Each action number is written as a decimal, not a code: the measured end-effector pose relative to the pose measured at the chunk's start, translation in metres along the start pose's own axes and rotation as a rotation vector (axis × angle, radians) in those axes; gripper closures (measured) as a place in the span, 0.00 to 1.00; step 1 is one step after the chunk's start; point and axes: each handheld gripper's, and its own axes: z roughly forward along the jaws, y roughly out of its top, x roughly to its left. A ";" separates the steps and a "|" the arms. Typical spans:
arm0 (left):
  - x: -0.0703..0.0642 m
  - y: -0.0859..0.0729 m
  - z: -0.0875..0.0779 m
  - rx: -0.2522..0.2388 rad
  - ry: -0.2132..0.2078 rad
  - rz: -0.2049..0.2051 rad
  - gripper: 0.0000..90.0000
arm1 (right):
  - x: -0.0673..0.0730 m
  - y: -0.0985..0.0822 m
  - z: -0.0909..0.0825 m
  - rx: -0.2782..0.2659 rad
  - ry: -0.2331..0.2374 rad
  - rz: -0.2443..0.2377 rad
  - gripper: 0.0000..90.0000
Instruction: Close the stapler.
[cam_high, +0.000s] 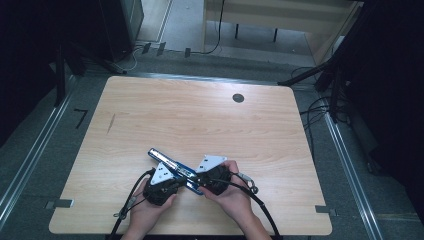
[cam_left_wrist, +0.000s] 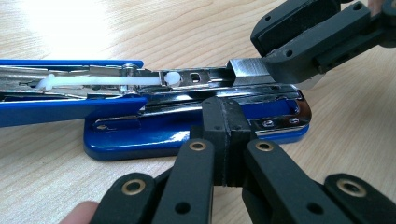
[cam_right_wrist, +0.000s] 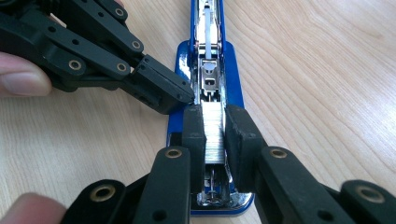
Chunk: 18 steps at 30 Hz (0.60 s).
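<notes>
Rt gripper (cam_right_wrist: 215, 135): jaws nearly closed, pads clamped on a strip of staples (cam_right_wrist: 214, 133), one pad per side. Strip sits lengthwise over the open channel of the stapler (cam_right_wrist: 208, 79), at the 6 o'clock end in the right gripper view. Judgement: side grip keeps the strip straight and lined up w/ the channel so it can drop or slide in square.

Lt gripper (cam_left_wrist: 223, 135): jaws fully closed, pads together, nothing between them. Tip rests against the stapler's side, just above the blue base (cam_left_wrist: 140, 140); in the right gripper view it comes in from 10 o'clock and touches the channel's edge. Judgement: acts as a brace, stops the stapler skating on the table while the strip goes in.

Stapler: flipped open, blue top arm (cam_left_wrist: 70, 63) laid back flat, white pusher rod (cam_left_wrist: 93, 81) exposed in the channel. Judgement: open for reloading; pusher appears clear of the strip.

Location, high view: stapler (cam_high: 165, 161) lies on the table (cam_high: 200, 115) near the front edge, approx 6 o'clock of the tabletop, long axis 10-to-4. Both hands, lt (cam_high: 150, 207) and rt (cam_high: 230, 195), close in from the bottom edge. Dark round hole (cam_high: 238, 98) at approx 1 o'clock, well apart.

Risk: strip may tilt or snap if released before seated.
</notes>
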 end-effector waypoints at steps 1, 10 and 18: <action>0.000 0.000 0.000 0.000 -0.001 0.000 1.00 | 0.000 0.000 0.000 0.002 0.000 -0.002 0.89; 0.000 0.000 0.000 0.000 0.000 0.000 1.00 | -0.002 0.001 -0.001 -0.002 0.004 -0.001 0.89; 0.000 0.000 0.000 0.000 0.000 0.000 1.00 | -0.002 0.000 0.000 0.003 0.012 0.003 0.89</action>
